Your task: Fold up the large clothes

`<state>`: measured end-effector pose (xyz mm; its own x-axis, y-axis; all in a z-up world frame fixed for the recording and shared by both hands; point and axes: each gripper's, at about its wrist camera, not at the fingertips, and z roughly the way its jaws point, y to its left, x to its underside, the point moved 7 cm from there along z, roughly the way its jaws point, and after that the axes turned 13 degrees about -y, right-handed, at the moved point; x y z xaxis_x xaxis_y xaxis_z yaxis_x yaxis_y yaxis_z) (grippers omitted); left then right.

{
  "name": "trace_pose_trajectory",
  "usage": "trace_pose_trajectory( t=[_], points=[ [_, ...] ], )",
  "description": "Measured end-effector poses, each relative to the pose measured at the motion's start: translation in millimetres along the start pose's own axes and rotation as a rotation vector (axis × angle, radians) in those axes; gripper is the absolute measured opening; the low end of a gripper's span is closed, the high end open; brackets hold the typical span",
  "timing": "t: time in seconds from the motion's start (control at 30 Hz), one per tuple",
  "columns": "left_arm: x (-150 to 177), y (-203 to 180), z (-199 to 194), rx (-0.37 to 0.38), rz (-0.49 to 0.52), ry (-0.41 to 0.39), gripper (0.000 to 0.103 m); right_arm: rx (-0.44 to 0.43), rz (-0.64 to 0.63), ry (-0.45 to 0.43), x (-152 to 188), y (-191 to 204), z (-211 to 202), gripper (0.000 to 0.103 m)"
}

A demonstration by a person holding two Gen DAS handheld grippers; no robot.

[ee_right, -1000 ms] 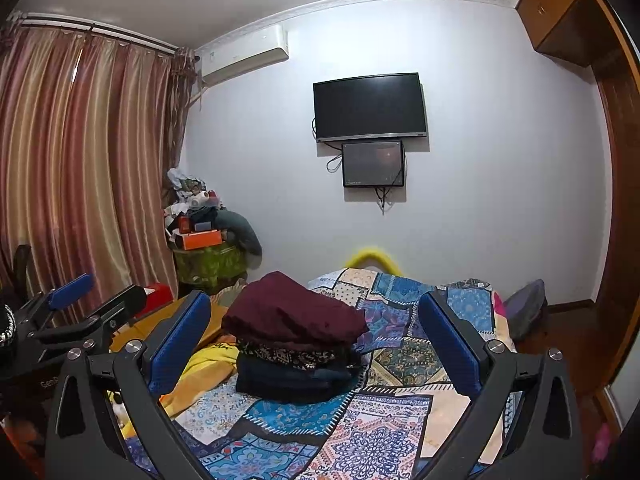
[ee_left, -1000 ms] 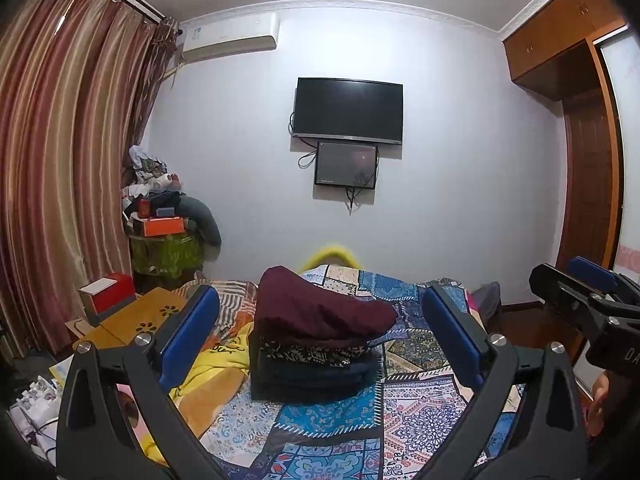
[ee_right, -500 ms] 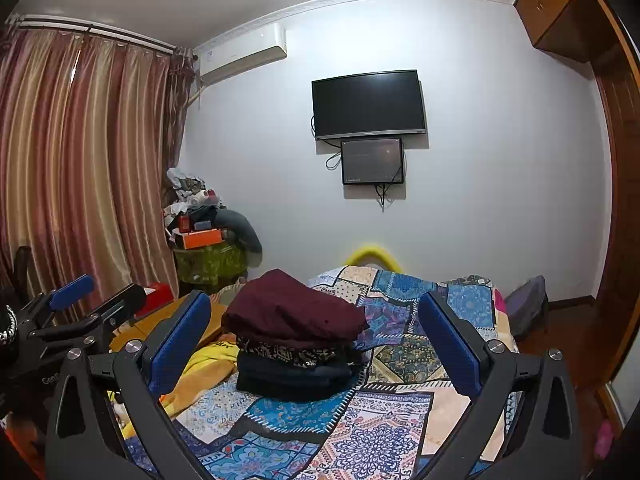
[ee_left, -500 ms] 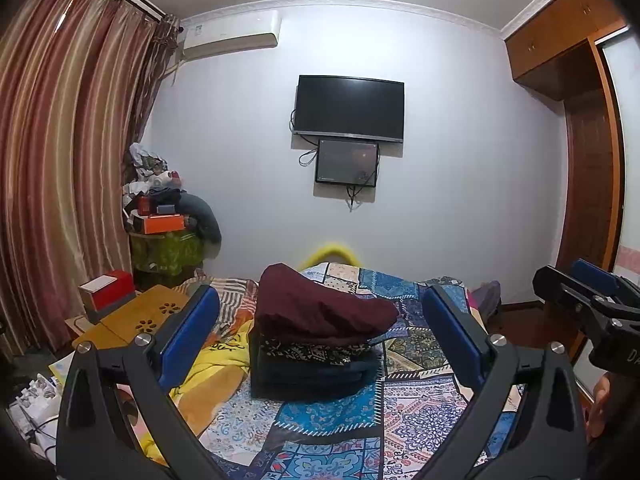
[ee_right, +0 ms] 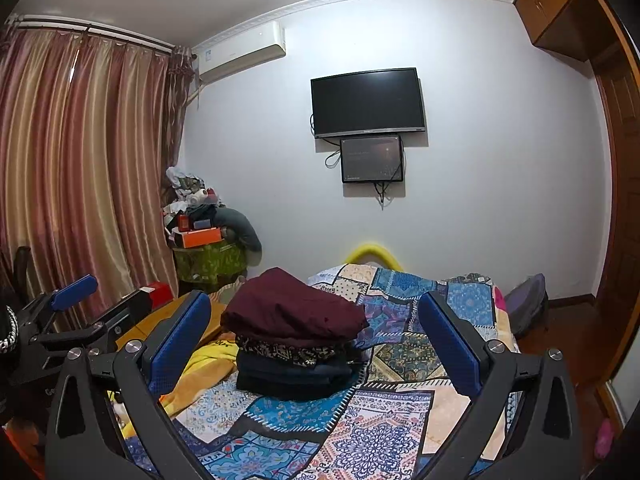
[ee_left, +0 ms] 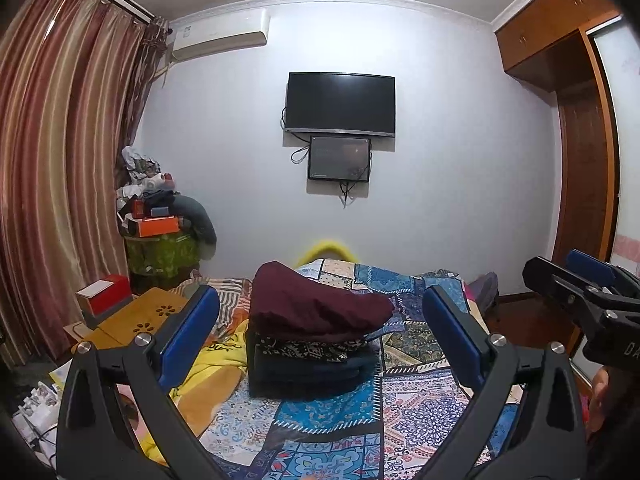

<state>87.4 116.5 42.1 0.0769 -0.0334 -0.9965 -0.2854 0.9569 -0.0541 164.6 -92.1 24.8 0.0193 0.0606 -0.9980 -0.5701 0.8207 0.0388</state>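
Left gripper (ee_left: 320,312) and right gripper (ee_right: 314,314) both stood spread wide, holding nothing, raised above the bed (ee_right: 400,408). Stack of folded clothes (ee_left: 312,336), maroon piece on top, sat on the patchwork bedspread.

Hovering wide apart above the patchwork bed (ee_right: 400,404): right gripper (ee_right: 316,344), holding nothing. Sitting near the bed's left edge: stack of folded clothes (ee_right: 296,344), maroon piece topping it.
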Motion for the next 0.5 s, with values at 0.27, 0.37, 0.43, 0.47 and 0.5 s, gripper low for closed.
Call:
trace_pose_trajectory(
  t=[0.27, 0.37, 0.43, 0.47, 0.5],
  points=[
    [2.5, -4.0, 1.0, 0.016, 0.003, 0.009, 0.102, 0.009, 0.003, 0.009, 2.2, -0.2, 2.7, 0.103],
    [1.9, -3.1, 1.6, 0.020, -0.001, 0.009, 0.102, 0.009, 0.006, 0.012, 2.6, 0.6, 4.4, 0.103],
    [2.4, -2.3, 1.5, 0.020, -0.002, 0.010, 0.102, 0.010, 0.005, 0.013, 2.6, 1.6, 4.6, 0.103],
    [2.6, -1.7, 1.6, 0.018, -0.001, 0.010, 0.102, 0.010, 0.004, 0.013, 2.7, 1.5, 4.7, 0.103],
    [2.7, -2.1, 2.6, 0.017, -0.001, 0.011, 0.102, 0.010, 0.004, 0.014, 2.6, 1.5, 4.7, 0.103]
  ],
)
